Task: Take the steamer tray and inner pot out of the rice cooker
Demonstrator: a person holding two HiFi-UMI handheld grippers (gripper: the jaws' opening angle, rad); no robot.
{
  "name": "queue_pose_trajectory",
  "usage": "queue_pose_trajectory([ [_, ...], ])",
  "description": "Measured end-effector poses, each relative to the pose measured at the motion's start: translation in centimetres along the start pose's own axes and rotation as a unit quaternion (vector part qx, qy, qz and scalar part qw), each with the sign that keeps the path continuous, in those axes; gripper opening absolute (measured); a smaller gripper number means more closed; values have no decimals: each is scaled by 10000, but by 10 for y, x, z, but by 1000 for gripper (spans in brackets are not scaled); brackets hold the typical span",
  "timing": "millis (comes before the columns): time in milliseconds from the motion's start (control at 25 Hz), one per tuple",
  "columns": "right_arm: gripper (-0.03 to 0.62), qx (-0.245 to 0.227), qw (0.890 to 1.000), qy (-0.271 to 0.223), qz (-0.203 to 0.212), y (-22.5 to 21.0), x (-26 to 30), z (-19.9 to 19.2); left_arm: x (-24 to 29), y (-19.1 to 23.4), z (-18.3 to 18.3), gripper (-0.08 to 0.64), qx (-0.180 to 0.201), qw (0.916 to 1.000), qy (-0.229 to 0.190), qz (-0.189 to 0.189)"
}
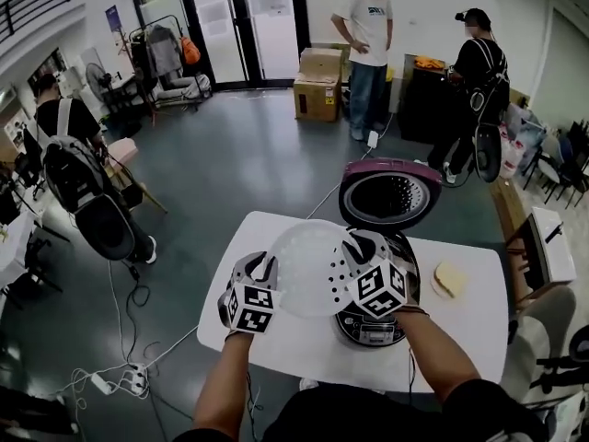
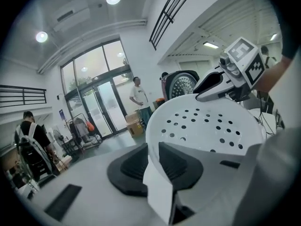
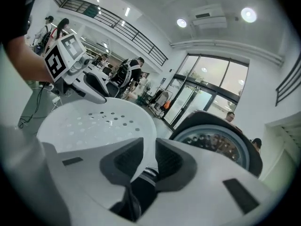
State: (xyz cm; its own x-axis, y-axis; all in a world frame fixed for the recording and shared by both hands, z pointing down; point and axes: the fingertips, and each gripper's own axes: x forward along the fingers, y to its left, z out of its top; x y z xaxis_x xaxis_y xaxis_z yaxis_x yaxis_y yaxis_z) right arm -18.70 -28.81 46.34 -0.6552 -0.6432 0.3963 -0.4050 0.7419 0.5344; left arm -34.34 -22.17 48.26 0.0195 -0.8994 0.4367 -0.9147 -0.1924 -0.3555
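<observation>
I hold the white perforated steamer tray in the air above the table, left of the rice cooker. My left gripper is shut on the tray's left rim. My right gripper is shut on its right rim. In the left gripper view the tray runs from my jaws to the right gripper. In the right gripper view the rim sits pinched between the pads. The cooker's pink lid stands open. The inner pot is hidden behind the right gripper.
The cooker stands on a white table, with a yellowish sponge-like piece to its right. A power strip and cables lie on the floor at the left. People stand at the back and the left, near cardboard boxes.
</observation>
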Motion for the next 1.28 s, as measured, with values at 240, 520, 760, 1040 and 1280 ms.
queue_pose_trajectory([
  [240,80,-213,9985,-155,487,67,28,46,-45,45,-62,74,-322,9982,288,418],
  [520,81,-315,9941,-151,1031,135,61,69,-75,76,-126,69,-655,9932,663,696],
  [760,81,-360,9894,13,1410,185,90,67,-85,86,-178,69,-920,9878,974,793],
  [1040,80,-325,9865,295,1578,226,116,38,-72,78,-232,64,-1197,9822,1213,794],
  [1280,72,-188,9849,571,1624,250,138,3,-53,65,-268,58,-1419,9781,1280,823],
])
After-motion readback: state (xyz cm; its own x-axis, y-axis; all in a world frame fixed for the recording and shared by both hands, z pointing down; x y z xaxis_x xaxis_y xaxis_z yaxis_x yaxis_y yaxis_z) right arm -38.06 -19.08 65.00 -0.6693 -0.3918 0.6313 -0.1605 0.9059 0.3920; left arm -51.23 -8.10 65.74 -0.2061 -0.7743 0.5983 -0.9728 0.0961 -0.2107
